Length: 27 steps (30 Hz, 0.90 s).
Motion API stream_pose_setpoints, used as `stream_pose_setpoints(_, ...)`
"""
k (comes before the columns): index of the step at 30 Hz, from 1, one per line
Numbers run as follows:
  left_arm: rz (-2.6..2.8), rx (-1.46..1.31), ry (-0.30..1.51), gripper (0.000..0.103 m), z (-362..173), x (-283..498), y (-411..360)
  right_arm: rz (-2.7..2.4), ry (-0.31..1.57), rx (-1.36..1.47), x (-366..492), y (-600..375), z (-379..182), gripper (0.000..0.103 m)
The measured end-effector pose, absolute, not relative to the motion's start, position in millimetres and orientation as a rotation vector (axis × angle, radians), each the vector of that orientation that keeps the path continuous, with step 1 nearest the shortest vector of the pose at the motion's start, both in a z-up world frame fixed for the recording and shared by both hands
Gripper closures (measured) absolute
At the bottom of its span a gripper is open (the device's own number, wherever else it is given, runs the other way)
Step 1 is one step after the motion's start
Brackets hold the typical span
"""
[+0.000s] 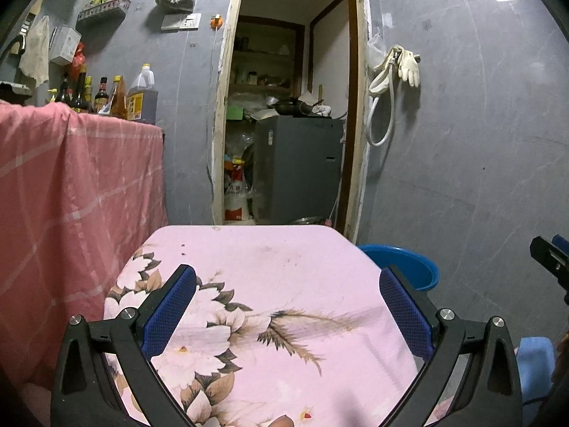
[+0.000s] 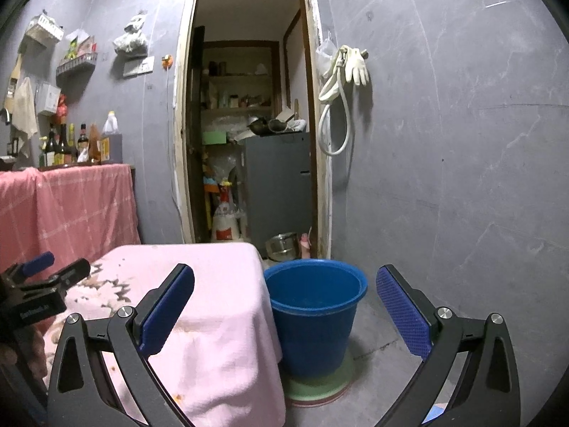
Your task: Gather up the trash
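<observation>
- We hold the left gripper (image 1: 288, 284) spread wide and empty above the pink floral cloth (image 1: 270, 306) covering the table.
- The blue bucket (image 2: 314, 315) stands on the floor just beside that table's right edge.
- Our right gripper (image 2: 284, 286), likewise spread and empty, hangs before the bucket, apart from it.

So there's a small table (image 1: 270, 259) draped in a pink cloth (image 1: 320, 356) with a big flower print; the cloth hangs down over the side in the right wrist view. A few small dark specks and faint stains sit on it, crumbs maybe, too small to tell. Just beside the table, a blue bucket (image 2: 314, 316) stands on the grey floor (image 2: 384, 363), on top of a flat green disc (image 2: 320, 388). Further back, a counter under a pink checked cloth (image 1: 71, 192) holds a row of bottles (image 1: 103, 96).
</observation>
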<state>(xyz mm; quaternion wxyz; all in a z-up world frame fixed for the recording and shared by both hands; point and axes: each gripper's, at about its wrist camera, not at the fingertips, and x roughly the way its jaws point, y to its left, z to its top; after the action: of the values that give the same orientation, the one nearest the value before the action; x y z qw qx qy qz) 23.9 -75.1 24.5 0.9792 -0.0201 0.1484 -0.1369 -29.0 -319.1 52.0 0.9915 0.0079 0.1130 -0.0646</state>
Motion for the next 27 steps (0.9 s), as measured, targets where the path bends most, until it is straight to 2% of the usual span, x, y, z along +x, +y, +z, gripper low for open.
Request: stream_pose_setpoints(27, -0.201, -0.008, 0.347, 0.002, -22.5, 28.2, -63.3, -0.176, 0.326, -0.022, -13.9, -324.0, 3.7, 0.0)
